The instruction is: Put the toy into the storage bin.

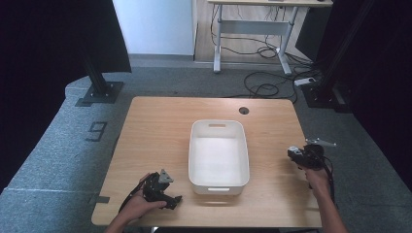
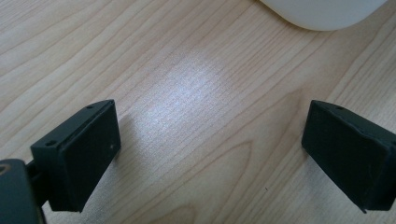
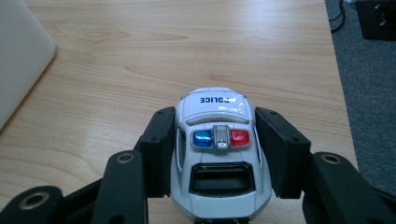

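Toy police car (image 3: pixel 218 154) clamped in right hand-held gripper (image 3: pixel 215 144), white bin (image 1: pixel 218 156) leftward; left hand-held gripper (image 2: pixel 210 154) wide.

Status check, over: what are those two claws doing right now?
Right claw shut on toy police car, at table's right edge. Left claw open, empty, low over bare table. White bin sits between them; nothing in the way.

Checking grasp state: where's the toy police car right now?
In the right gripper view, the toy police car sits between the right gripper jaws, over the table, right of the white bin.
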Tool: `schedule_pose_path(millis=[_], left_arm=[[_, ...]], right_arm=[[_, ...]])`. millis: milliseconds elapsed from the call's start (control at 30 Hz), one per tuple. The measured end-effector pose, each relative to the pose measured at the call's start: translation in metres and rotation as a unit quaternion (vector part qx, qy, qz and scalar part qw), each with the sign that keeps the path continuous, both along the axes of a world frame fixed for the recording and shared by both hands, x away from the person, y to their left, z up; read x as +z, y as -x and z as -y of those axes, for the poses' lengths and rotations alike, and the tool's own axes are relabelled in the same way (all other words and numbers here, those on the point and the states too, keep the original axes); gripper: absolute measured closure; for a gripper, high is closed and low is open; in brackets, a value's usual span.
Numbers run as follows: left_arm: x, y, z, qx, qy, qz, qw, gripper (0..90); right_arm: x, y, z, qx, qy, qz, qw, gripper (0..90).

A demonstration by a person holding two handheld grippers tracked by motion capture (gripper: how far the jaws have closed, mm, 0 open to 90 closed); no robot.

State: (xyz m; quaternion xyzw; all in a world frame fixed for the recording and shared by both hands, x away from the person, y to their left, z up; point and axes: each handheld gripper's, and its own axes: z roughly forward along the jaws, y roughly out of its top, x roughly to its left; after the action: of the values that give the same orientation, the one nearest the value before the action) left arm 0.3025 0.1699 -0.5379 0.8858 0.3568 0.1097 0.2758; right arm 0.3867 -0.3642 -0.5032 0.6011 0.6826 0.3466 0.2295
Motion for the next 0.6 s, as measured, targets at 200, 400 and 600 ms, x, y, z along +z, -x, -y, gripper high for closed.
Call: schedule_pose_path(millis=[200, 400, 600], left_arm=[[0.0, 0.0, 0.0, 0.0, 0.0, 0.0, 1.0, 4.8], [0.0, 0.0, 0.0, -0.001, 0.0, 0.0, 1.0, 4.7], [0.0, 0.0, 0.0, -0.001, 0.0, 0.0, 1.0, 4.7]], right_arm=[[0.004, 0.002, -0.001, 0.005, -0.006, 0.005, 1.0, 50.2], [0.012, 0.007, -0.003, 0.011, -0.014, 0.02, 0.9996, 50.2], [0.021, 0.011, -0.007, 0.015, -0.017, 0.032, 0.9992, 50.2]])
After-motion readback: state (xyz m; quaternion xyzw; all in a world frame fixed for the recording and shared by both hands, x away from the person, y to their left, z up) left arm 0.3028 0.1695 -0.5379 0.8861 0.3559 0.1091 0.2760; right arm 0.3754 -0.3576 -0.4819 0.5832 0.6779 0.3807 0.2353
